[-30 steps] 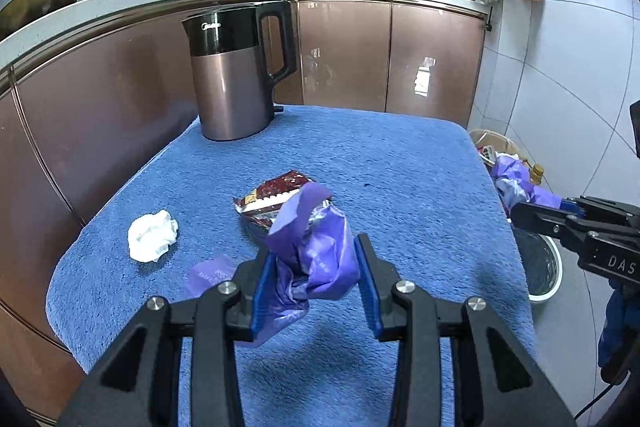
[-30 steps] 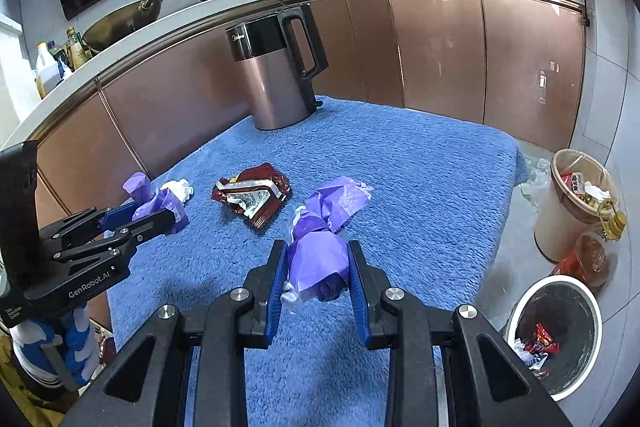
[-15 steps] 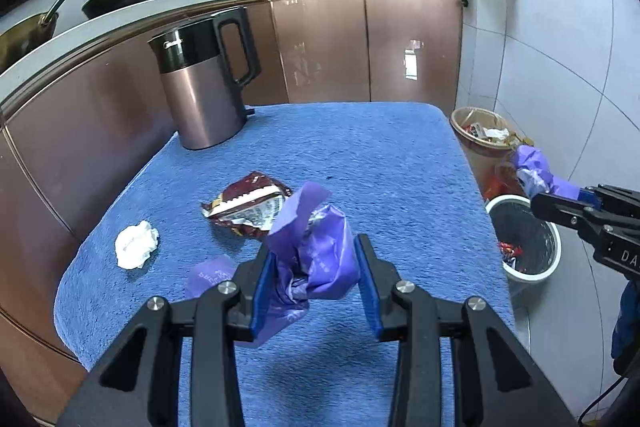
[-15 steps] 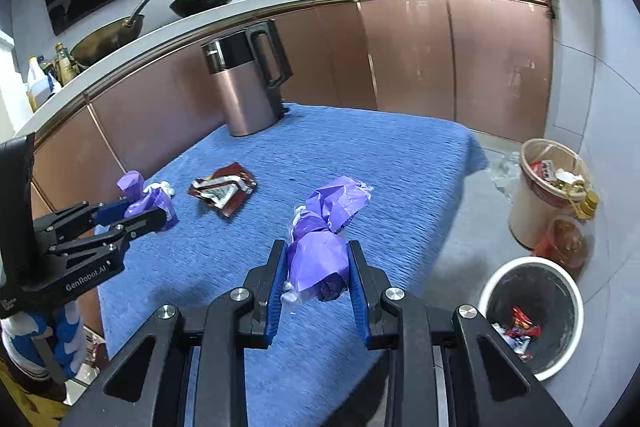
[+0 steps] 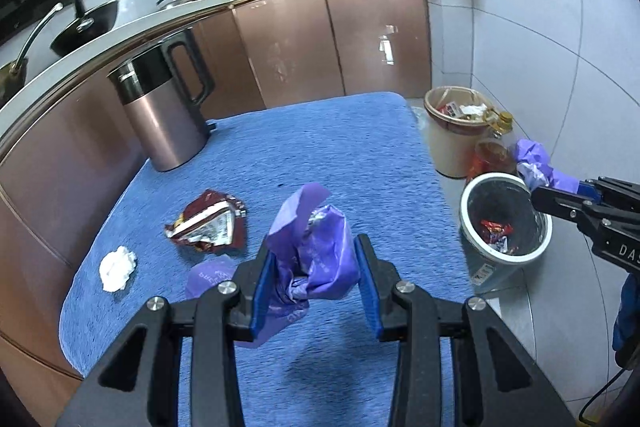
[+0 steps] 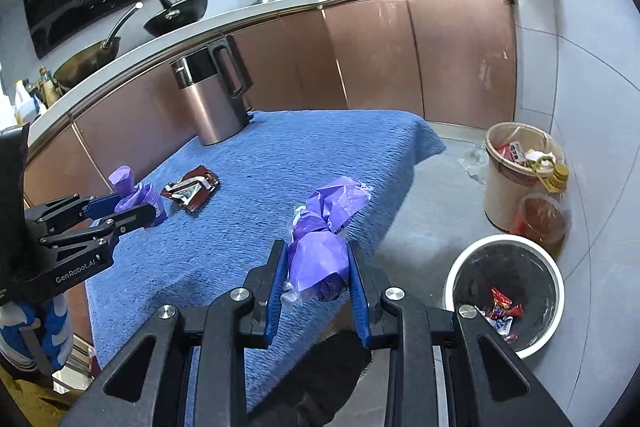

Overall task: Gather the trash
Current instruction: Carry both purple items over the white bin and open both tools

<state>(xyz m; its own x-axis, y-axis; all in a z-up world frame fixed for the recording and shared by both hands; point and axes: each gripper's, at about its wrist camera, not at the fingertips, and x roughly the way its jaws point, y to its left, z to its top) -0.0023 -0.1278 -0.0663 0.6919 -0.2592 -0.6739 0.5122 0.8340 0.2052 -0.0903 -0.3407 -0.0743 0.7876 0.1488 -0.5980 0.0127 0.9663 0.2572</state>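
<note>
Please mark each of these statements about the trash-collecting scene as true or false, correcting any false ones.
1. Both grippers are empty. False: the left gripper holds a purple wrapper, and the right gripper holds another purple wrapper.
2. A red-brown snack wrapper lies on the blue cloth. True.
3. The kettle lies on its side. False: it stands upright.
4. The white-rimmed bin on the floor already holds wrappers. True.
5. A crumpled white tissue lies inside the white-rimmed bin. False: it lies on the blue cloth.
</note>
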